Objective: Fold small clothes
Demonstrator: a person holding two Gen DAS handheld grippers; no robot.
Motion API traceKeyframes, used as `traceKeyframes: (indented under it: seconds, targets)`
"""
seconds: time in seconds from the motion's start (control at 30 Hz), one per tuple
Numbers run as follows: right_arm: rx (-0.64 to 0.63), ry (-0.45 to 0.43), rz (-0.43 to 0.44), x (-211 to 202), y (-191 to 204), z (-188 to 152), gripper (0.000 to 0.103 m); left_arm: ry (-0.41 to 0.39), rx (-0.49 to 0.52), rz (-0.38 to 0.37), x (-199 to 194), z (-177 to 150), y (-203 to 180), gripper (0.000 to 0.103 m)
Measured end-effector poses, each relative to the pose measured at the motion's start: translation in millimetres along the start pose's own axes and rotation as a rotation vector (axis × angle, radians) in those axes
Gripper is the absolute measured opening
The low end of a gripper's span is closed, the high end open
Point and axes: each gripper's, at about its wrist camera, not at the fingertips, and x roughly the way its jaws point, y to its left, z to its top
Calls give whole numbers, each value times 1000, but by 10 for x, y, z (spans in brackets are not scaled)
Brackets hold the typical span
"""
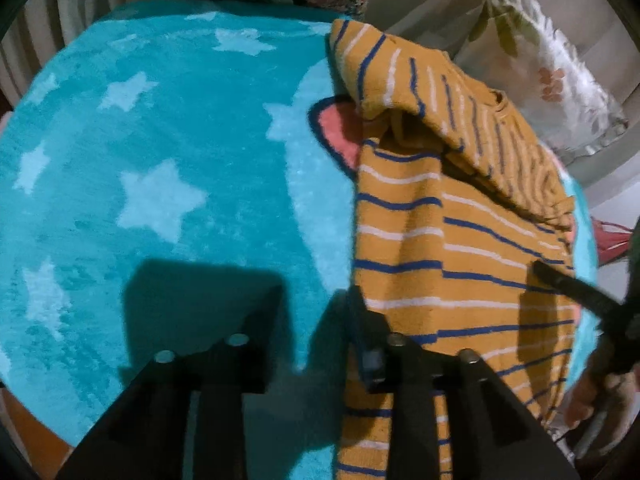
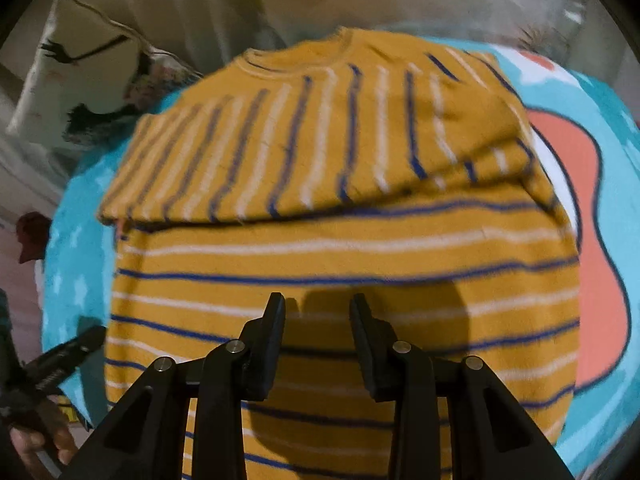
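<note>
Mustard-yellow striped sweater [image 2: 344, 248], banded in blue and white, lies on a turquoise star-patterned rug [image 1: 152, 168], toward that rug's right side in the left wrist view. Its upper part is folded down over the body, so the stripes on the flap run crosswise to the stripes beneath; the ribbed collar [image 2: 300, 56] sits at the far edge of the flap in the right wrist view. Beside the sweater the rug shows a coral shape outlined in dark blue [image 2: 600, 248], partly covered by the cloth.

Around the rug stand a pale cushion with a floral print and fringed edge [image 1: 552, 80] and a cream cushion with dark markings [image 2: 88, 84].

The right hand-held gripper [image 2: 318, 320] hovers over the lower body of the sweater, its fingers parted with a clear gap and nothing between them; its shadow falls on the cloth just ahead. The left hand-held gripper [image 1: 316, 312] is spread wide and empty, one finger [image 1: 264, 328] over bare rug and the other [image 1: 368, 332] at the sweater's left edge; whether that one touches the cloth I cannot tell.
</note>
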Motion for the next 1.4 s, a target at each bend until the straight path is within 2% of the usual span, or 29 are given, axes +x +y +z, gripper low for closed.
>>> traceKeyframes:
  seconds: [0.03,0.1,0.2,0.4,0.47,0.5,0.63,0.87,1.1,1.13,1.23,1.33,1.4]
  targets:
    - [12,2,-12,6,-18,-32,41,-2,3,-26,2,-7,-13,50]
    - [32,-10,-27,-19,-61,-112,43,-10,11,-37,11,-31,-55,59]
    - [36,-12,-49,-21,-54,-205,51,-14,47,-18,46,-54,-163,67]
    - [-29,-24,-76,-12,60,-245,73,14,36,-7,59,-141,-229,70]
    - [-62,-34,-87,-3,96,-281,76,15,17,-10,27,-204,-225,70]
    - [-85,-39,-95,7,125,-297,77,15,5,-13,5,-244,-223,69]
    - [-177,-21,-90,1,150,-350,78,10,-45,-38,-82,-418,-209,50]
    - [-251,22,-3,-214,-173,-643,78,-12,-131,-71,-200,-772,-113,49]
    - [-343,13,-28,-499,-482,-1180,80,-30,-120,-18,-295,-1127,-263,49]
    - [-334,35,-31,-504,-532,-1237,80,-33,-120,-16,-314,-1179,-263,44]
    - [-329,21,-4,-633,-711,-1409,80,-34,-131,0,-360,-1332,-251,29]
    - [-327,35,5,-749,-863,-1542,80,-40,-172,-29,-424,-1435,-169,27]
    - [-287,21,49,-857,-984,-1612,79,-56,-195,-46,-471,-1500,-114,27]
